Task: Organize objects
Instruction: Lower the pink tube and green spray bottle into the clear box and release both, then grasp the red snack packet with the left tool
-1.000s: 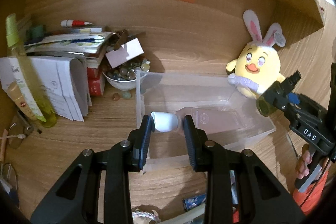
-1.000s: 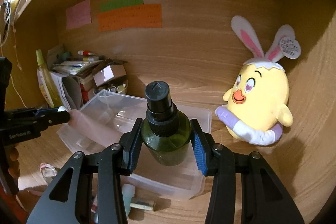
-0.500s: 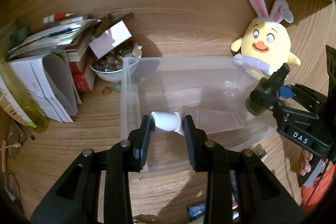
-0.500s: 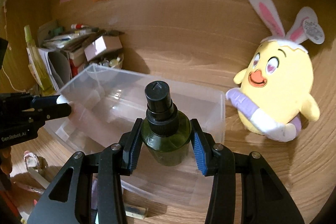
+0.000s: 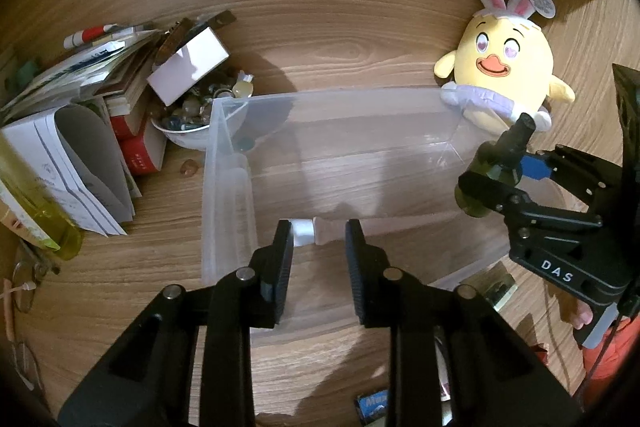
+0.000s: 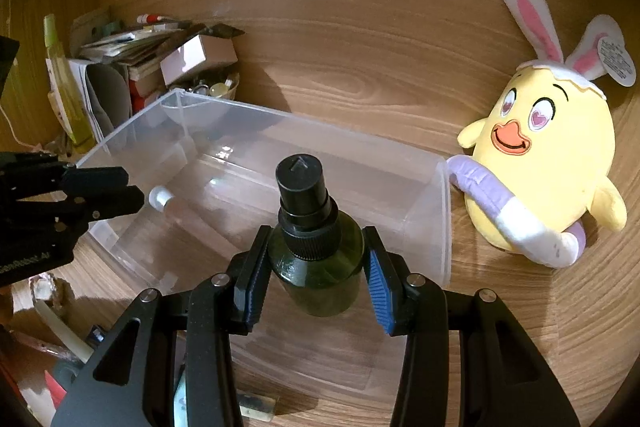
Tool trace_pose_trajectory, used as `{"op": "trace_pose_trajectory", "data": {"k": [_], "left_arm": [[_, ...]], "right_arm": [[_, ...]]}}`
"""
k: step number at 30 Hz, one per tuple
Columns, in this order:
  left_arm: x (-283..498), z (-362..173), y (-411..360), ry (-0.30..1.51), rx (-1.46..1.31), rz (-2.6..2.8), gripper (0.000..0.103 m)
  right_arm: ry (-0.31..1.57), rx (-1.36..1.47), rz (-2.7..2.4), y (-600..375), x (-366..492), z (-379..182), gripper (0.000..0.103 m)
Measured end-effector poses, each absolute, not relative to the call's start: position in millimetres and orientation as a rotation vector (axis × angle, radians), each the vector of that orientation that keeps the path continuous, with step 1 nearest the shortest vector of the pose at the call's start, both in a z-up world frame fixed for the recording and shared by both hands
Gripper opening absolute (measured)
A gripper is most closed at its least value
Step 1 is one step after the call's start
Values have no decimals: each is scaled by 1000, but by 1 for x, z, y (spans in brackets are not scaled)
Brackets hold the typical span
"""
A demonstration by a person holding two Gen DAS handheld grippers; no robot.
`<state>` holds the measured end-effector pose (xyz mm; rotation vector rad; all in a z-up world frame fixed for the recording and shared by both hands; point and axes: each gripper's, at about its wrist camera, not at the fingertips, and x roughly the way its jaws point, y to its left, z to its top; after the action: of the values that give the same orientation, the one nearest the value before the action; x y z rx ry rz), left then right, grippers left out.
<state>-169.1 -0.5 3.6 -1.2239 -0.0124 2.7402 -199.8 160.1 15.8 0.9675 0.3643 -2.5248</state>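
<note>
The pale pink bottle (image 5: pixel 326 229) with a white cap (image 5: pixel 303 233) lies on its side low in the clear plastic bin (image 5: pixel 224 195), at the near-left corner. The left gripper (image 5: pixel 316 247) has its jaws parted around the cap; whether the pads touch it cannot be told. The dark green spray bottle (image 6: pixel 316 255) with a black cap stands upright between the narrow jaws of the right gripper (image 6: pixel 316 279), clamped above the bin's right end. The bin rests on the wooden worktop (image 5: pixel 360 39). A yellow chick plush (image 6: pixel 544 163) with bunny ears sits just beside its right end; a bowl of stones (image 5: pixel 188 123) and stacked books (image 5: pixel 104 99) lie to its left
</note>
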Motion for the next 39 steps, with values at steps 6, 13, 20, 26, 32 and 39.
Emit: {"op": "trace_pose_trajectory", "data": {"k": [6,13,20,26,32,39], "left_arm": [[-162,7,1,13,-1204,2752,26],[-152,12,-1,9,-1191,2757,36],[-136,27,-4,-20,-1137,2775,62],[-115,41,-5,-5,-1085,2795,81],[-92,46,-12,-6,-1062,2812,87],[-63,39,-14,-9,-1080,2806,88]], "right_arm": [[360,977,-2520,160,-201,15,41],[367,965,-2524,161,-197,20,55],[388,913,-2551,160,-185,33,64],[380,856,-2582,167,-164,48,78],[372,816,-2598,174,-138,58,81],[335,799,-2614,188,-107,59,83]]}}
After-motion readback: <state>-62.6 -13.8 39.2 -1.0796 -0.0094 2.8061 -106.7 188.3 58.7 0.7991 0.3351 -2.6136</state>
